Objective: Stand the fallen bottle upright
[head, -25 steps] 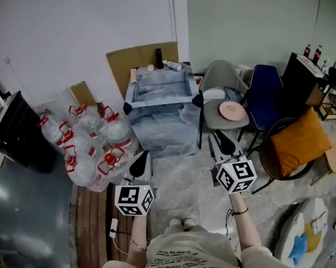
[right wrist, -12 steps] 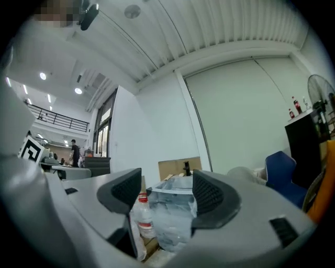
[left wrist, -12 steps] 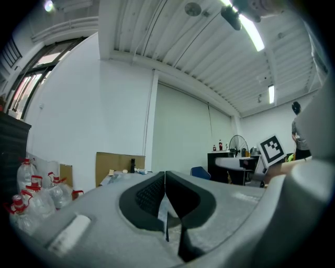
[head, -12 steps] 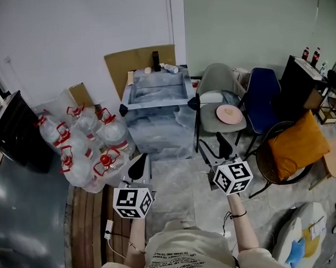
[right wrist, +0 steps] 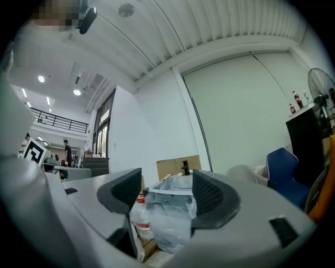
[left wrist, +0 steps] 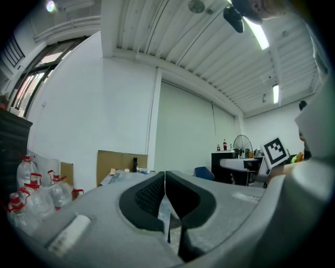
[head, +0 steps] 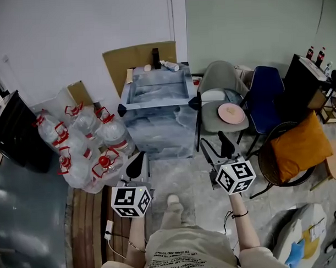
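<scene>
A pale fallen bottle lies on its side at the far edge of a plastic-wrapped table, next to an upright black bottle. In the left gripper view the fallen bottle shows small and far off. Both grippers hang level, well short of the table. My left gripper is shut, its pads touching, empty. My right gripper is open; its jaws have just been opening and nothing is between them.
Several water jugs with red caps are piled left of the table. Cardboard leans behind it. A grey chair with a pink plate, a blue chair and an orange cushion stand right.
The right gripper's jaws went from shut to wide open. Both grippers shifted slightly, and a foot now shows between them.
</scene>
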`<state>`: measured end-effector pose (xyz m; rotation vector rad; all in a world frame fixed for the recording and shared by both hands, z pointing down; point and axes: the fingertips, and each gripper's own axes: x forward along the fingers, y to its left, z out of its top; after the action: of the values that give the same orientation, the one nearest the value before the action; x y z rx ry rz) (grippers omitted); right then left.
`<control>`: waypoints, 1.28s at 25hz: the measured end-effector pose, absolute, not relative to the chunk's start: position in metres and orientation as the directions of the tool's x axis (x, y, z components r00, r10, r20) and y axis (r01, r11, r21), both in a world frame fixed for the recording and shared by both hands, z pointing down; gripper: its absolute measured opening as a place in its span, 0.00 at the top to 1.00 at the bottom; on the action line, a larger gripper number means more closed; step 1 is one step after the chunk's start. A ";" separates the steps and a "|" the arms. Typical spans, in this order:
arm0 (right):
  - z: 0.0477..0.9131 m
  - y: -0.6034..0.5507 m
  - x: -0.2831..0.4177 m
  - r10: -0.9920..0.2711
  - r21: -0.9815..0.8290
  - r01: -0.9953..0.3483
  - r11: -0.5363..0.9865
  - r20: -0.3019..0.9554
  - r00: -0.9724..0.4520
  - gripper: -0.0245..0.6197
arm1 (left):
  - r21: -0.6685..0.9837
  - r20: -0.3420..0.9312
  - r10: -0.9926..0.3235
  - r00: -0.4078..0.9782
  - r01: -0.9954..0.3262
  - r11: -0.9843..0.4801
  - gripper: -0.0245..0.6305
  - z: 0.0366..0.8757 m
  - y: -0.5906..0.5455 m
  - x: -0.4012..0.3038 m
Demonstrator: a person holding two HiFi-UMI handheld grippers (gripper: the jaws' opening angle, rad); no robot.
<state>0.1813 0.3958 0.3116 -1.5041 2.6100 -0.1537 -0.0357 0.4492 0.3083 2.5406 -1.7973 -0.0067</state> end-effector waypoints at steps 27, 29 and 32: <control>0.322 0.143 0.136 -0.881 -0.158 -0.870 0.466 0.003 -0.473 0.51 | 0.051 0.047 -0.910 0.412 -0.911 -0.410 0.93 0.320 0.165 -0.081; 0.325 0.135 0.137 -0.883 -0.150 -0.875 0.461 0.016 -0.469 0.51 | 0.059 0.052 -0.905 0.422 -0.906 -0.419 0.93 0.323 0.157 -0.080; 0.329 0.122 0.139 -0.887 -0.161 -0.878 0.451 0.026 -0.461 0.51 | 0.064 0.060 -0.900 0.432 -0.901 -0.428 0.93 0.327 0.144 -0.079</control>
<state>0.1390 0.1215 0.3290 -1.5969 2.6227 -0.2340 -0.0788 0.1444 0.3271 2.5840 -1.6295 0.0253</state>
